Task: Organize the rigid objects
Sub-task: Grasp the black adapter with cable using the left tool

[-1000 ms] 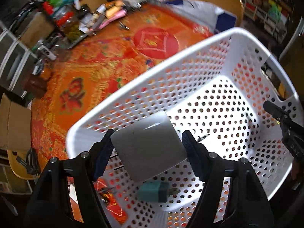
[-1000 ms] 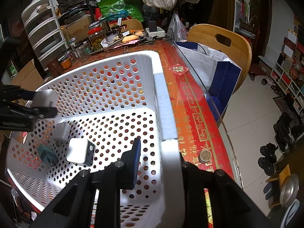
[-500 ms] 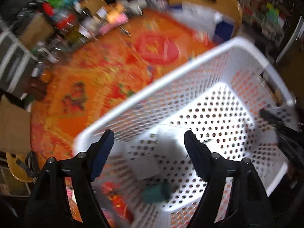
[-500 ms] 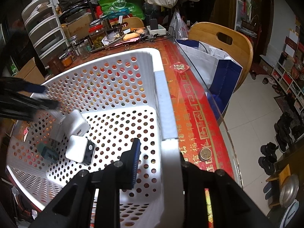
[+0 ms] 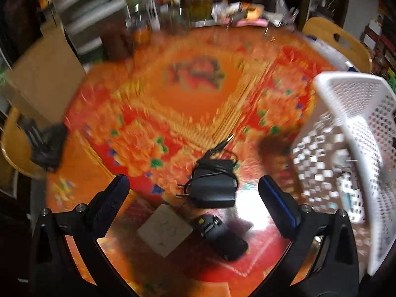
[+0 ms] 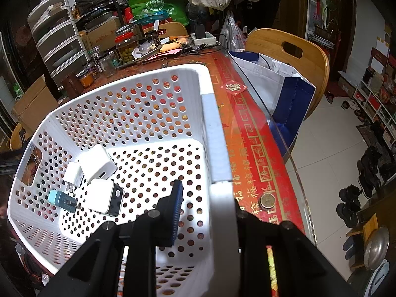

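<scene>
Left wrist view now shows the tabletop [image 5: 198,104] filling most of the frame, where a second ago it showed the basket [image 5: 351,133] interior; the basket now sits at the right edge. The picture is motion-blurred.

Left gripper [image 5: 193,193]: its jaws are opening, standing very wide, with nothing between the pads. The white charger [image 6: 97,162] they held a second ago now lies in the basket, lower left of the right wrist view, resting against three others: a smaller white plug [image 6: 71,173], a white-and-black cube [image 6: 105,196] and a teal adapter [image 6: 60,199].

Right gripper [image 6: 205,205]: unchanged, jaws clamped nearly shut on the basket's near wall, lower centre of its view.

Remaining on the tabletop, lower centre of the left view, between and just beyond the open jaws: a black adapter [image 5: 212,185] with coiled cord, a white block [image 5: 164,230] and a small black unit [image 5: 222,237], lying close together.

Assessment: one deposit complete, four items binned, at least three outstanding. The black adapter appears the likeliest next pick; its loose cord could snag.
</scene>
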`<state>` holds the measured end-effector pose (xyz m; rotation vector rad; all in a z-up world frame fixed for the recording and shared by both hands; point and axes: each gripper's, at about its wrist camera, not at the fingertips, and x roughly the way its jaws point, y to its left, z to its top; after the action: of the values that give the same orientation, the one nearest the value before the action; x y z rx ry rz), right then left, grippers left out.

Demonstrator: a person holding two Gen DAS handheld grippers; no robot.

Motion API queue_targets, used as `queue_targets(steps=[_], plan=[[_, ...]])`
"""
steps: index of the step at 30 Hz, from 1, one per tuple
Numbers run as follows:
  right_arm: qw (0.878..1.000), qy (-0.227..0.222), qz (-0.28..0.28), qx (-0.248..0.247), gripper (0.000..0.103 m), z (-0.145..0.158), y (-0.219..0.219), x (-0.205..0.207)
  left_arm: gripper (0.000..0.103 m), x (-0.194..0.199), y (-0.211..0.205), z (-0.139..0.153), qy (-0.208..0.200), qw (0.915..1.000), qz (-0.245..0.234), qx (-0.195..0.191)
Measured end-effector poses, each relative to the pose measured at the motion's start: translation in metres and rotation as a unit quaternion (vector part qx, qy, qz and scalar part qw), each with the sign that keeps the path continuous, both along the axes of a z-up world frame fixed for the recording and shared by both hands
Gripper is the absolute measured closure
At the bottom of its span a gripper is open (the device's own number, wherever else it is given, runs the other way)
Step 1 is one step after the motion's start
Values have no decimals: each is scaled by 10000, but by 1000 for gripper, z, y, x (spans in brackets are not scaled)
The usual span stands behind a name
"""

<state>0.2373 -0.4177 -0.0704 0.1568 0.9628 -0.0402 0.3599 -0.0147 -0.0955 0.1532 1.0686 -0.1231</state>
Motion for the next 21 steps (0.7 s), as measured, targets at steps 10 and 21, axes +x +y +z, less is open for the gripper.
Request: queue_targets(steps=[10,21], plan=[[10000,7,5,3,79,0,-1,0,9,29,-15,-58,597,9980,101,-203],[10000,-2,3,2,79,0,-2,0,37,17,-14,-34,139,9994,240,-184]])
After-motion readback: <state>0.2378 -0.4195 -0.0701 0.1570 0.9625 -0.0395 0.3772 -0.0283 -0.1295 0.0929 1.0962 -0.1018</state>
